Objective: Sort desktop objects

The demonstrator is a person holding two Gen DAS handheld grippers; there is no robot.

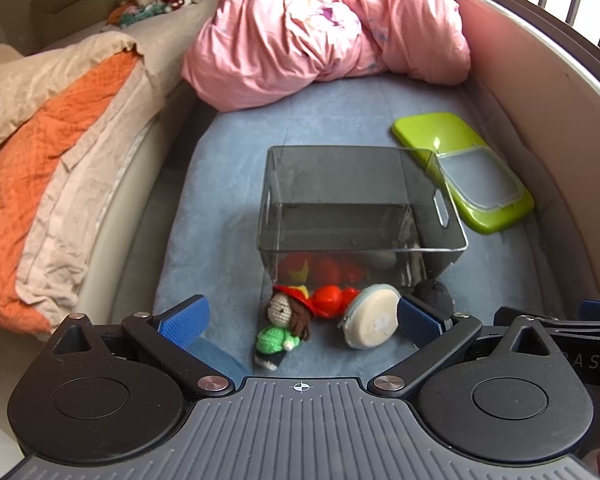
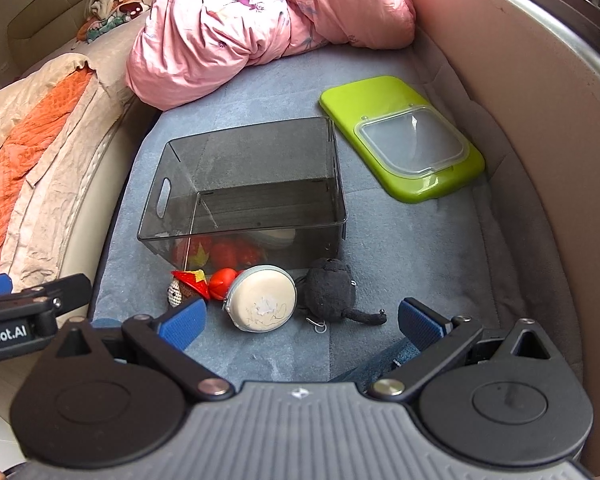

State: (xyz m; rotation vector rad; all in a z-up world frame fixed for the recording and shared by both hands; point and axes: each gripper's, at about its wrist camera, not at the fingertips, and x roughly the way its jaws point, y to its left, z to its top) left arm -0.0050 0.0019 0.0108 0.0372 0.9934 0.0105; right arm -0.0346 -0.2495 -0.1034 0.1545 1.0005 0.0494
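Both grippers, left gripper (image 1: 298,322) and right gripper (image 2: 300,320), hover with fingers released over small toys beside the empty smoky-grey plastic bin (image 2: 244,184); a first pick-up seemingly comes next.

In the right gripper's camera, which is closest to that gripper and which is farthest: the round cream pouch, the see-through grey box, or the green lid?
From the right gripper:
1. Round cream pouch, just ahead between the open fingers, slightly left.
2. Grey box, behind the pouch, centre-left.
3. Green lid, farthest, back right near the curved wall.
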